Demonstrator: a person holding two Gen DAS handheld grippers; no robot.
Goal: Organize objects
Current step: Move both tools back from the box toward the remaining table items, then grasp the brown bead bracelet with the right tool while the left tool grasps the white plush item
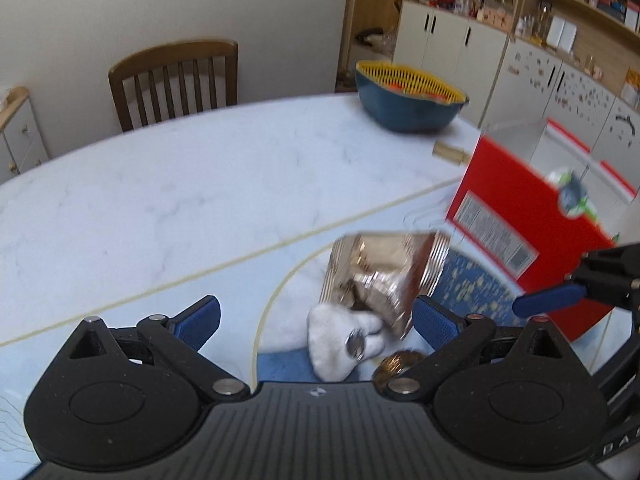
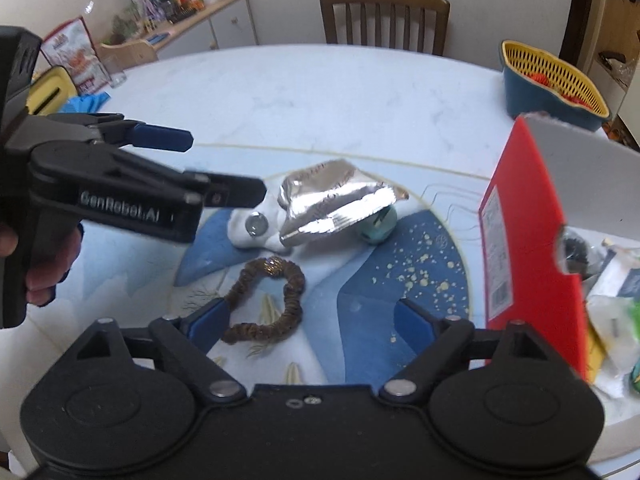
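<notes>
Between the claws: a crumpled silver foil packet point(image 2: 336, 204) lies on the table point(image 1: 160, 184), leaning on a white plush piece point(image 2: 250, 234) with a round grey button.
Left gripper point(image 1: 316, 322): jaws apart, nothing pressed; the packet sits just ahead, nearer its right pad, and the plush lies between the pads.
Right gripper point(image 2: 306, 322): jaws apart and empty; a brown fuzzy ring point(image 2: 266, 300) lies just ahead, touching or just beside its left pad.
Beyond the packet: a small teal ball point(image 2: 378, 226), partly hidden under the foil.
Right of both claws: a red box point(image 2: 524, 240), open, with packets already inside, so it is probably the destination.
Far side: a blue bowl with yellow strainer point(image 1: 408, 92), well apart.
Likely step: each claw lowering onto one item.
Doing it well: centre the ring's near edge between the right pads before closing; take the foil by its flat sealed edge, as it may slip or crumple.
Risk: the two claws are near each other; lift one at a time.
</notes>
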